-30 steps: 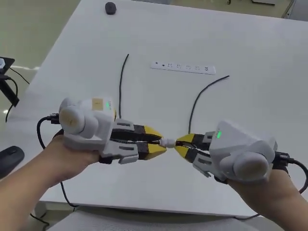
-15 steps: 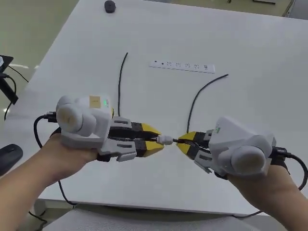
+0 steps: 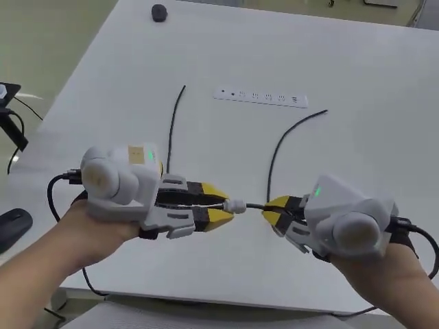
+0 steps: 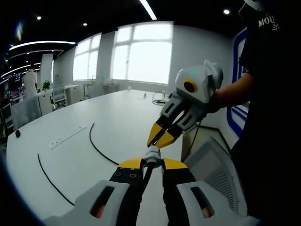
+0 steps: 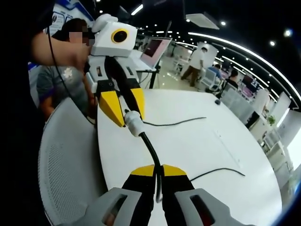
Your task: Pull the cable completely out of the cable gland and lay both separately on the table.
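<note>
White table (image 3: 357, 62) spreads under our two tools, which meet low in the head view. We have our left gripper (image 3: 225, 207) clamped on the pale cable gland (image 3: 235, 205) at mid-frame. Just right of it, our right gripper (image 3: 269, 207) pinches the black cable (image 3: 254, 205). A short stretch of it runs from the gland to those jaws, and its tail curves toward the upper right. Farther out, a second cable (image 3: 171, 127) lies left of centre and a power strip (image 3: 260, 97) above centre.

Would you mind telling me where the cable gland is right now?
In the head view, the cable gland is near centre, clamped at the tips of the left gripper, with the cable leading right from it into the right gripper.
</note>
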`<state>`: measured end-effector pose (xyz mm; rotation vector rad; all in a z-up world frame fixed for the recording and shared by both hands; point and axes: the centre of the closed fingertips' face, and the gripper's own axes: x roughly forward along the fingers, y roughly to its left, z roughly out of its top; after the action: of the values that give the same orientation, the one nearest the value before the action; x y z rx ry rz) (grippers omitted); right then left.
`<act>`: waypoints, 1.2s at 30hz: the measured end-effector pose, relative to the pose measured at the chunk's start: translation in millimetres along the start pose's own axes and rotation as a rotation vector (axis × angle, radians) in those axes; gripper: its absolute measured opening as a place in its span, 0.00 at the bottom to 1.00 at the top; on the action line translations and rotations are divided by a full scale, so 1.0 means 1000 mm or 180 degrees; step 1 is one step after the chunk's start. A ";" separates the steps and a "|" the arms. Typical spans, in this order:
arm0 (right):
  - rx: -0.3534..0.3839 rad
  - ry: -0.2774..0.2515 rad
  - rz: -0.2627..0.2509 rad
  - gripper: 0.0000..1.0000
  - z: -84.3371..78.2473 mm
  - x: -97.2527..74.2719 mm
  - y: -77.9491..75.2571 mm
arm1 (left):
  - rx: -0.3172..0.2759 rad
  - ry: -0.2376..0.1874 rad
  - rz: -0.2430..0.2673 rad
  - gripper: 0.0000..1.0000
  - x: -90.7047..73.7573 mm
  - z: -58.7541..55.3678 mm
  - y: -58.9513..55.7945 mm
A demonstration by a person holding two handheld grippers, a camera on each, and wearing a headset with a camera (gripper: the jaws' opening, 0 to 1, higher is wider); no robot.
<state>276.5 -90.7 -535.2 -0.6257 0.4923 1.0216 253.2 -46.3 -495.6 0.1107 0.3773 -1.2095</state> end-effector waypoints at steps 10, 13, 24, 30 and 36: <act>0.0075 0.0112 -0.0009 0.00 -0.024 0.002 -0.009 | -0.0054 0.0008 0.0058 0.15 0.003 0.000 -0.005; 0.0139 0.0173 -0.0035 0.00 -0.033 0.004 -0.013 | -0.0080 0.0005 0.0076 0.15 0.005 -0.001 -0.006; 0.0117 0.0202 0.0006 0.00 -0.045 0.000 -0.015 | -0.0128 0.0042 0.0128 0.15 0.010 -0.001 -0.010; 0.0035 0.0122 0.0046 0.00 -0.041 -0.007 -0.012 | -0.0134 0.0060 0.0150 0.15 0.009 -0.001 -0.010; 0.0143 0.0080 0.0073 0.10 -0.026 -0.019 -0.008 | -0.0111 0.0106 0.0140 0.15 0.008 -0.004 -0.011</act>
<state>273.1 -123.9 -539.8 -0.5947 0.5440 1.0228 244.4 -56.7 -500.4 0.1087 0.4230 -1.1585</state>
